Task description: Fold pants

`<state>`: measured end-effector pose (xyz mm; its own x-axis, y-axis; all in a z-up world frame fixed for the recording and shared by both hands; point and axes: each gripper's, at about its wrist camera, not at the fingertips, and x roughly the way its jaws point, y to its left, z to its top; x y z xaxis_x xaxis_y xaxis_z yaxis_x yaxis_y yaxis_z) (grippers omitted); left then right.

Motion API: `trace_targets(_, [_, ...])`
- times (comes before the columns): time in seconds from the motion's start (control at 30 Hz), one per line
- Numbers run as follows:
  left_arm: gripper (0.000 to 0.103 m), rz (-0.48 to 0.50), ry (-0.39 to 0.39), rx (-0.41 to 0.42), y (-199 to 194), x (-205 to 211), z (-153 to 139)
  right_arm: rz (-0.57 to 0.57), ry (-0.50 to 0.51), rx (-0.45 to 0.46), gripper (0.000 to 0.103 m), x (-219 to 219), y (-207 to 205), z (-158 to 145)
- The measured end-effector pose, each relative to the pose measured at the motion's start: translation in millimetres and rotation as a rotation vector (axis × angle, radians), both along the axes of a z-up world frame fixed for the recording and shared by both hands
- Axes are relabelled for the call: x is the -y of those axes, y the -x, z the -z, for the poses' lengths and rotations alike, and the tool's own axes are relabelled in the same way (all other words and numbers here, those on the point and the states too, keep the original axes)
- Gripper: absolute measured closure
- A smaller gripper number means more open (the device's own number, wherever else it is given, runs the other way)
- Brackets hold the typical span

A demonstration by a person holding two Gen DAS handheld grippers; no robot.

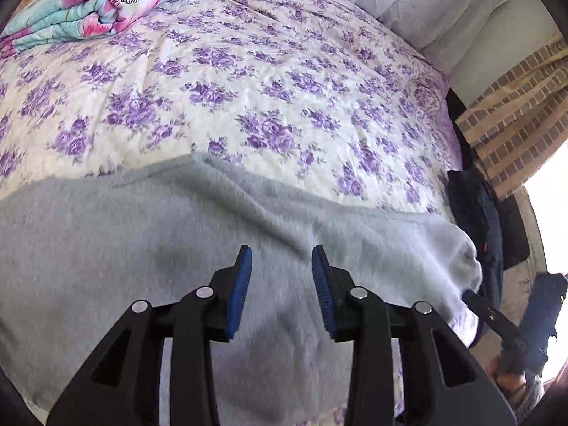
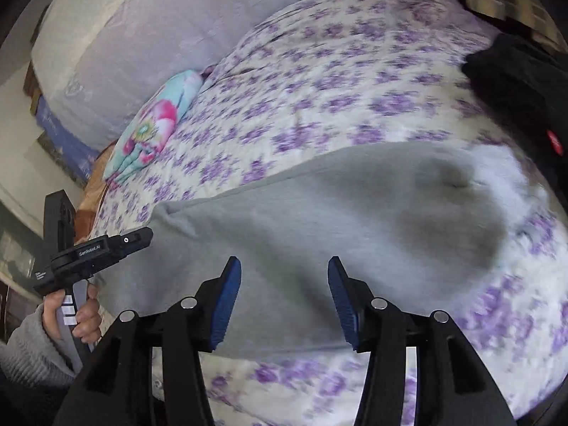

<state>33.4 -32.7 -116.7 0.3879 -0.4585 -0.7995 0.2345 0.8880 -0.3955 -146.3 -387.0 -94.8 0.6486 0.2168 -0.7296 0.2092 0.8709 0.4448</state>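
Pants [image 1: 142,248] lie on floral bedspread [image 1: 248,88].

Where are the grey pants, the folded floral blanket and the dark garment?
grey pants [image 2: 355,220]: right wrist view, middle of the flat grey fabric.
folded floral blanket [image 1: 106,0]: left wrist view, pink flower on its top face.
dark garment [image 2: 514,81]: right wrist view, black fabric at the bed's far right edge.

The bed [image 1: 269,81] is covered by a cream spread printed with purple flowers. Grey pants [image 1: 149,248] lie flat across it in the lower half of the frame. A folded floral blanket [image 1: 96,3] rests at upper left, and dark clothing [image 2: 514,81] sits at upper right.
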Motion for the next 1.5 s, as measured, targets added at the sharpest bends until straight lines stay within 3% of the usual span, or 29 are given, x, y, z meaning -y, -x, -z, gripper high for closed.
trace_targets(0.1, [0.067,-0.07,-0.157,-0.046,-29.3,17.6,31.5,0.145,-0.071,0.005,0.049,52.2,31.6,8.1])
trace_targets(0.17, [0.066,-0.119,-0.16,-0.029,-28.8,19.0,37.3,0.218,-0.127,-0.012,0.04,81.2,44.7,19.7])
trace_targets(0.27, [0.066,-0.119,-0.22,0.005,-20.2,28.0,30.0,0.29,-0.261,-0.008,0.039,110.0,53.1,41.9])
trace_targets(0.4, [0.065,-0.091,-0.161,-0.013,1.4,25.1,14.6,0.296,-0.431,0.046,0.039,120.6,43.6,62.3])
trace_targets(0.5, [0.063,-0.048,-0.132,-0.001,27.1,26.8,2.8,0.317,-0.543,0.044,0.031,122.2,31.0,80.3])
trace_targets(0.67, [0.058,0.04,-0.143,-0.027,55.9,39.9,5.9,0.345,-0.635,0.086,0.029,131.6,21.0,95.0])
trace_targets(0.8, [0.058,0.083,-0.129,-0.053,64.8,49.5,12.6,0.337,-0.62,0.113,0.029,131.0,9.2,94.1])
trace_targets(0.83, [0.058,0.097,-0.126,-0.053,66.0,52.3,12.3,0.335,-0.604,0.109,0.036,129.8,7.0,93.0])
trace_targets(0.87, [0.058,0.11,-0.133,-0.051,67.2,55.9,11.7,0.333,-0.593,0.112,0.052,128.1,5.3,92.6])
trace_targets(0.97, [0.058,0.131,-0.155,-0.071,67.8,62.5,17.9,0.348,-0.597,0.125,0.072,128.6,10.3,90.2])
trace_targets(1.1, [0.058,0.129,-0.197,-0.112,62.4,66.9,35.1,0.325,-0.517,0.124,0.074,122.7,15.7,74.0])
trace_targets(1.3, [0.051,0.158,-0.288,-0.06,65.3,84.0,40.4,0.291,-0.378,0.16,0.076,104.7,15.0,36.2])
trace_targets(1.5, [0.051,0.08,-0.192,0.005,66.2,53.8,13.1,0.182,-0.139,0.227,0.077,65.6,6.7,-20.9])
